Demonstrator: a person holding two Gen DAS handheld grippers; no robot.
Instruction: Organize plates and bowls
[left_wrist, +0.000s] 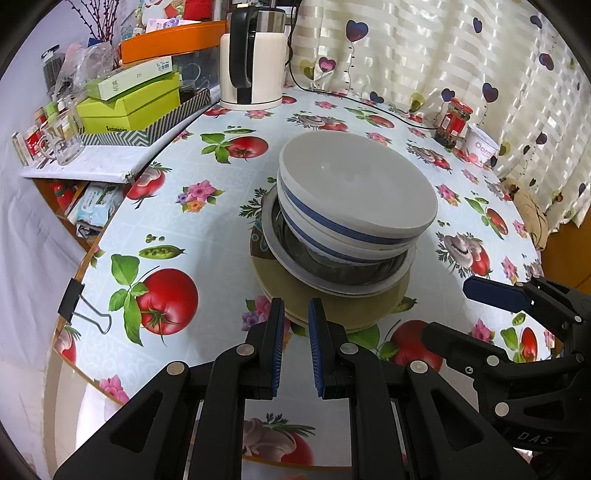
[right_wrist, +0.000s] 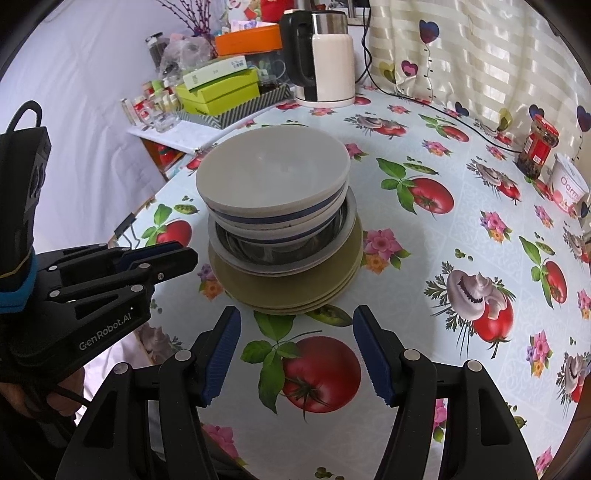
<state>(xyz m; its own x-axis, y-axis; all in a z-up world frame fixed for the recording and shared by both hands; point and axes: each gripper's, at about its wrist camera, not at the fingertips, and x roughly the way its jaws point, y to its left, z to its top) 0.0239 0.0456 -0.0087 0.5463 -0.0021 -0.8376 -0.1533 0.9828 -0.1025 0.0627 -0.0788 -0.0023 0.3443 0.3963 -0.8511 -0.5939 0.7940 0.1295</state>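
A round bench (right_wrist: 461, 229) under a cloth printed with tomatoes, mushrooms and flowers stands against a heart-patterned curtain (left_wrist: 424, 48), and near its middle rises one stack: olive plates (right_wrist: 291, 291) at the bottom, a steel bowl (right_wrist: 280, 251) on them, and two white bowls (right_wrist: 273, 181) with blue bands nested on top (the uppermost looks empty). At the back stand a kettle (right_wrist: 325, 62), green boxes (left_wrist: 129, 103) on a crowded side shelf, and a red-lidded jar (right_wrist: 537, 147) by the curtain. The left tool (left_wrist: 296, 325) is nearly closed on nothing just before the plates' near rim, while the right tool (right_wrist: 297, 354) gapes wide, empty, a little short of the stack.
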